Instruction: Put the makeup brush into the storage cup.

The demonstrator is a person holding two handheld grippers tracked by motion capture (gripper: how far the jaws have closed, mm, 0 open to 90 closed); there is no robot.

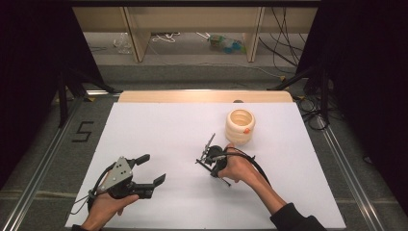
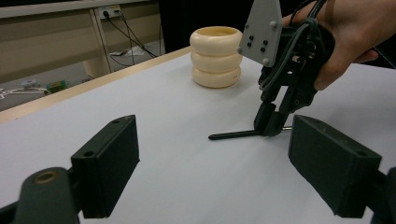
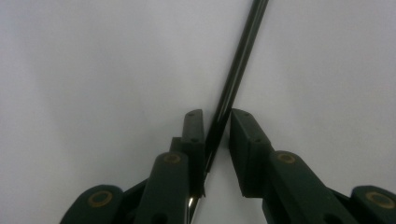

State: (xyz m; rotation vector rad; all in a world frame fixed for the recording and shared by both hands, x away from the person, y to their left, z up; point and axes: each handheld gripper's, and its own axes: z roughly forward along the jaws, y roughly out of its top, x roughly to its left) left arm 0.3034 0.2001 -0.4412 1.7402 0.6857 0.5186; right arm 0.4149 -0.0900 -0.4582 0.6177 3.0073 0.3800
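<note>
The left hand-held gripper [image 1: 153, 176] rests near the left front of the white surface [image 1: 159, 130], its jaws spread wide with nothing between them.

To its right, near the middle of the surface, the right hand-held gripper [image 1: 206, 159] points down at a thin black stick [image 1: 210, 142]. In the high view the stick's long axis runs from near the gripper up and slightly right, towards the far edge, with its free end pointing at the far side. In the left gripper view the stick [image 2: 232, 135] lies flat on the surface, its free tip pointing left and its other end under the right hand-held gripper [image 2: 273, 125]. That view also shows the grey plate on top of that gripper and the hand [image 2: 348, 28] wrapped round it.

The right gripper view shows the stick [image 3: 236, 74] running between the two jaws. It lies against the left jaw, while a narrow gap shows beside the right jaw, so whether the jaws actually pinch it cannot be told.

Farther right and farther away stands a cream ringed pot [image 1: 239, 126], well apart from the stick; an orange spot shows on its side in the high view.
</note>
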